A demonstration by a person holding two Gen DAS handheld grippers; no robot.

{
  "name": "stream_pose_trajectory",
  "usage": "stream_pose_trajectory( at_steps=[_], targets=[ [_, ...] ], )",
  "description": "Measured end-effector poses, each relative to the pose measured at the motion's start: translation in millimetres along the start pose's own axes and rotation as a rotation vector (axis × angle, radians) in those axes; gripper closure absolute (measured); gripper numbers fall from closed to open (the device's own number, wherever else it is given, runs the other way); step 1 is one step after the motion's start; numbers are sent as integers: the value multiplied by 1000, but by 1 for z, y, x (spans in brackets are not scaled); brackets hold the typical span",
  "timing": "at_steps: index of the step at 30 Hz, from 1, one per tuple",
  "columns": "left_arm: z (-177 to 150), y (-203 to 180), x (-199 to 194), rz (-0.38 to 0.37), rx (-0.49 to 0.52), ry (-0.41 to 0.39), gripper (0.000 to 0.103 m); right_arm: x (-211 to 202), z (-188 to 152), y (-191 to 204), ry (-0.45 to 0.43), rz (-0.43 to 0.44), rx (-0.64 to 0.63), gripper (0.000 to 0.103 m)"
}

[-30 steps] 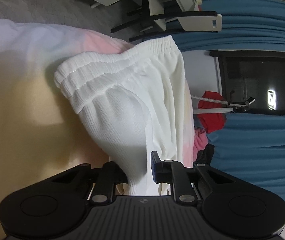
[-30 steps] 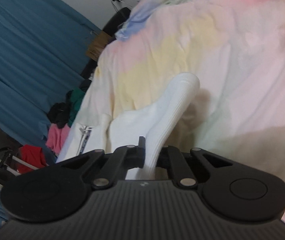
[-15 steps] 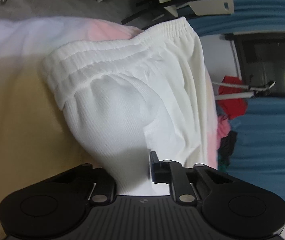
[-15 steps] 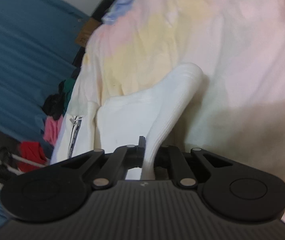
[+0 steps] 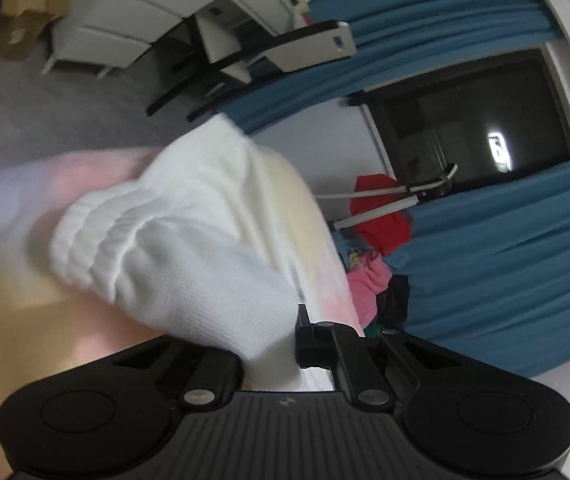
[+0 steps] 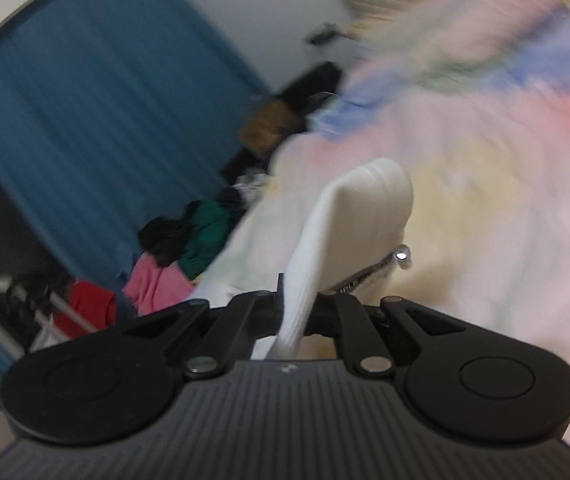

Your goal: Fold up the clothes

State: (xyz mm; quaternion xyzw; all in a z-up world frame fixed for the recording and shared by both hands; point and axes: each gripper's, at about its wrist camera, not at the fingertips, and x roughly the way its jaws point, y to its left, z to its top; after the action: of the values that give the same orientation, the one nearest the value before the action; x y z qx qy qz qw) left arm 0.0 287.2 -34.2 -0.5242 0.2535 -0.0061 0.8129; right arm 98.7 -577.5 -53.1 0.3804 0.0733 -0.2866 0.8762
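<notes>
Curtains: blue drapes (image 5: 505, 272) are hanging beside a dark window (image 5: 473, 120), which is reflecting one bright light.
Floor: grey carpet (image 5: 85, 96) is lying under a white drawer unit (image 5: 125, 20); a cardboard box (image 5: 21, 20) is sitting open nearby.
Chair: a black-framed chair (image 5: 269, 52) is standing by the desk.
Laundry: red and pink clothes (image 5: 377, 248) are piling up against the curtain.
Bedding: a pastel sheet (image 6: 505, 168) is covering the bed.

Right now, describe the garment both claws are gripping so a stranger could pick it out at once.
Find the bed with the pastel pink, yellow and blue sheet. Lifted over it is a white knit garment with a gathered elastic waistband, pinched by the left claw and the right claw. It is plain white, unlike the red and pink clothes heaped by the blue curtain.
</notes>
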Motion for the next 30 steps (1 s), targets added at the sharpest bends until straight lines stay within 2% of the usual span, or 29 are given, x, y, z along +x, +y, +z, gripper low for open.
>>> stream_pose_trajectory(
  at_steps=[2, 5, 8, 9, 14, 18, 19, 23, 25, 26, 28, 29, 30],
  targets=[
    [18, -20, 16, 4, 18, 3, 97, 19, 10, 29, 2, 14, -61, 97],
    [48, -53, 66, 47, 66, 3, 96, 61, 18, 75, 10, 12, -119, 97],
    [73, -84, 138, 134, 212, -15, 95, 120, 16, 120, 34, -26, -191, 97],
    [79, -86, 163, 159, 223, -13, 95, 142, 13, 134, 44, -45, -219, 97],
    [104, -76, 290, 262, 262, 34, 95, 252, -36, 178, 72, -132, -406, 97],
    [108, -66, 364, 388, 320, 88, 94, 316, -80, 179, 97, -207, -499, 97],
    [108, -67, 374, 414, 333, 102, 93, 323, -86, 177, 94, -210, -506, 97],
    [107, -67, 384, 417, 387, 118, 91, 337, -98, 166, 95, -199, -501, 95],
    [106, -64, 375, 385, 378, 110, 90, 330, -94, 161, 114, -184, -461, 95],
    [105, -62, 370, 368, 374, 106, 87, 324, -91, 160, 126, -181, -435, 91],
    [99, -61, 351, 315, 368, 89, 68, 312, -83, 156, 163, -162, -371, 88],
    [94, -62, 338, 286, 364, 77, 63, 302, -79, 154, 178, -147, -339, 85],
    [88, -63, 323, 258, 360, 65, 54, 289, -76, 151, 181, -139, -318, 78]
  ],
)
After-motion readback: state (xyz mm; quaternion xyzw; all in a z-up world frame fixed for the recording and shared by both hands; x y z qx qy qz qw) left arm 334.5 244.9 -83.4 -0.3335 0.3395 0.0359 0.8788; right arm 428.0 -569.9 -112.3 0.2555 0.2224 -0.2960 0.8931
